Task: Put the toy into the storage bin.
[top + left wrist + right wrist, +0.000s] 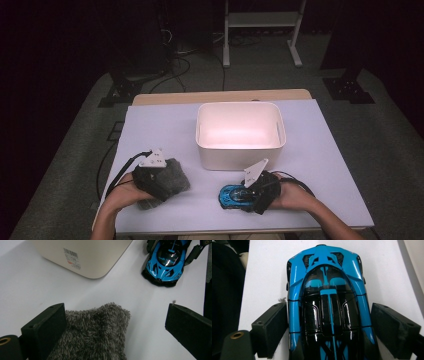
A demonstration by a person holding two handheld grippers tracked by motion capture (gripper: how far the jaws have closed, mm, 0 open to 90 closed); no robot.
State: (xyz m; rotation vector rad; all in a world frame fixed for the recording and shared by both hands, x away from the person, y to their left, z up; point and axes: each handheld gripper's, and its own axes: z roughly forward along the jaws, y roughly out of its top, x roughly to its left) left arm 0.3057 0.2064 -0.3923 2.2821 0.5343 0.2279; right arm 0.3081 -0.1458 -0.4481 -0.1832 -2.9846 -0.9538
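High view has the whole setup: a white bin (241,134) sits in the middle of the pale surface (330,165), open side up and looking empty, with a person's two hands working just in front of it. The left gripper (159,176) is over a fuzzy grey cloth (175,177) at the near left, and the right gripper (248,194) is on a blue toy car (231,196) at the near right, both things close to the bin's front wall but not touching it. In the right gripper view the car (328,300) lies lengthwise between the jaws, nose pointing away; the left one looks pressed to the car's flank, the right one still shows a sliver of gap, so I'd call them closing around it rather than clamped. Straddling the narrow middle makes sense, since the body is slick and that's the part that fits the span. In the left gripper view the jaws stand wide apart, one resting against the edge of the cloth (97,332), the other well clear of it over bare surface, so nothing's pinched there. My guess is both things are headed into the bin, which would explain why they're lined up right in front of it.
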